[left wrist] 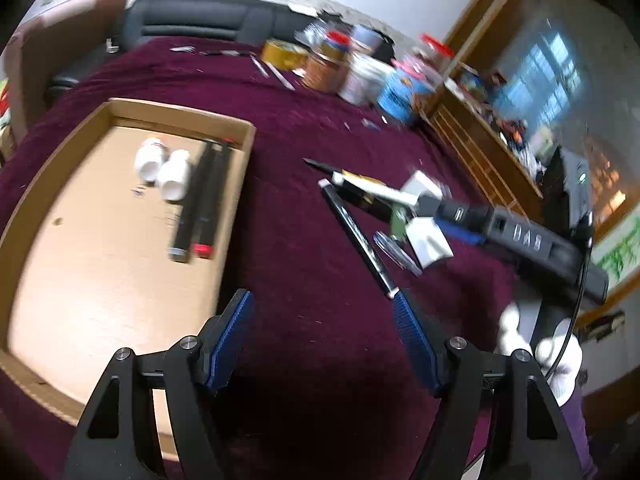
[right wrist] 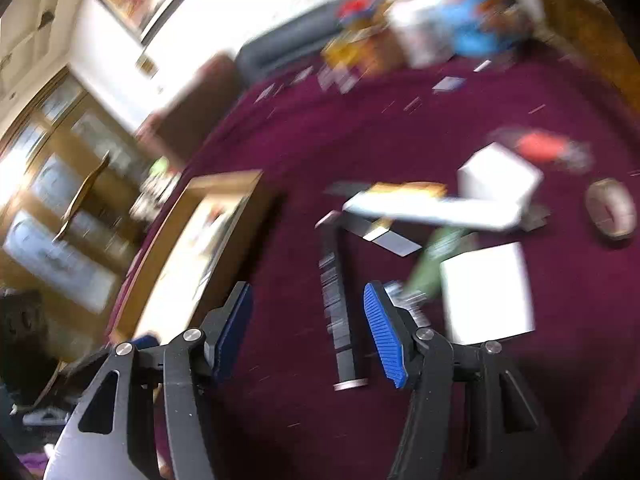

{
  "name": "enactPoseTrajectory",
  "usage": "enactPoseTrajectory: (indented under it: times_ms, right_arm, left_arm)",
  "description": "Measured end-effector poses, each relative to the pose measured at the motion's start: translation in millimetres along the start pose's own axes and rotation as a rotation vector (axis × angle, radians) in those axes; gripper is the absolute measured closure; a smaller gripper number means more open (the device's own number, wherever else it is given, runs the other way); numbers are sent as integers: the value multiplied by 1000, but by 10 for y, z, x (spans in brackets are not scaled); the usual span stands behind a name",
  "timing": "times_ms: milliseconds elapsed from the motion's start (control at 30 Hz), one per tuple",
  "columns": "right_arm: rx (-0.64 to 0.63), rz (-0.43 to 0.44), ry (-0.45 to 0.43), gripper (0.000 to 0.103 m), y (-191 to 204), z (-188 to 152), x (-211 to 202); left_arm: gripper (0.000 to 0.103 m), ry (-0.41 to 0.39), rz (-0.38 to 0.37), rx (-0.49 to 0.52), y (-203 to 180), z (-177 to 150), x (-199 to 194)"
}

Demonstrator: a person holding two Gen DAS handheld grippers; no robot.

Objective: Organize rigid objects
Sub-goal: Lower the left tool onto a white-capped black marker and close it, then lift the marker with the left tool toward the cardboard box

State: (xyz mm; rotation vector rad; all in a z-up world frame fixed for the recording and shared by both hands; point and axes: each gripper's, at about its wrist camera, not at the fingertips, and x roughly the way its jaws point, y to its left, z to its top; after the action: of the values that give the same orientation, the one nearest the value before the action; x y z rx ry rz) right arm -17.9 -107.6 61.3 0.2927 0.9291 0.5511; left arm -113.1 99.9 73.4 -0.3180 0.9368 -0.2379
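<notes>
A shallow cardboard box (left wrist: 120, 112) lies on the maroon cloth and holds two white bottles (left wrist: 164, 168) and two black marker-like tubes (left wrist: 200, 200). My left gripper (left wrist: 324, 304) is open and empty above the cloth, right of the box. A long black pen (left wrist: 360, 240) lies by its right finger. Beyond it is a pile of white blocks (left wrist: 424, 236) and a green piece. My right gripper (right wrist: 308, 320) is open and empty, hovering over a black tube (right wrist: 340, 300). White blocks (right wrist: 488, 292) and a white bar (right wrist: 432, 210) lie to its right. The right view is blurred.
Jars and tins (left wrist: 360, 68) stand at the far edge of the table. A wooden cabinet (left wrist: 480, 132) stands to the right, a dark sofa (left wrist: 200, 20) behind. A brown round object (right wrist: 610, 208) and a red thing (right wrist: 540, 146) lie far right.
</notes>
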Motion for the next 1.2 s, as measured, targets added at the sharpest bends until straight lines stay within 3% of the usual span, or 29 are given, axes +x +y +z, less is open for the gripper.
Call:
enactPoseTrajectory:
  times_ms: [133, 267, 333, 467, 533, 567, 600, 767, 867, 1033, 1067, 1200]
  right_arm:
    - [66, -158, -180, 46, -364, 16, -220]
    - [193, -149, -252, 46, -747, 18, -236]
    - [236, -145, -232, 46, -842, 3, -222]
    - [258, -162, -272, 46, -927, -32, -324]
    - [271, -151, -265, 46, -943, -53, -321]
    - [272, -148, -261, 46, -939, -59, -317]
    - [269, -151, -260, 46, -942, -84, -337]
    - [257, -141, -249, 46, -918, -83, -319]
    - [260, -129, -240, 46, -933, -77, -287]
    - [261, -146, -226, 46, -957, -84, -252]
    - [264, -150, -224, 46, -972, -86, -248]
    - [280, -171, -199, 46, -1029, -91, -190]
  left_arm:
    - [37, 40, 19, 42, -237, 118, 227]
    - [37, 43, 46, 63, -456, 341, 520]
    - [37, 54, 68, 56, -497, 444, 694]
    - [40, 94, 119, 51, -540, 588, 1108]
    - [58, 106, 167, 87, -575, 580, 1252]
    - [79, 124, 182, 105, -577, 554, 1326]
    - [83, 136, 180, 112, -562, 527, 1345]
    - [91, 121, 189, 135, -433, 415, 1160]
    - [91, 132, 186, 136, -398, 395, 1163]
    - [87, 69, 240, 216, -550, 368, 1257]
    - [92, 67, 240, 227, -559, 361, 1263]
    - [92, 62, 142, 191, -538, 337, 1080]
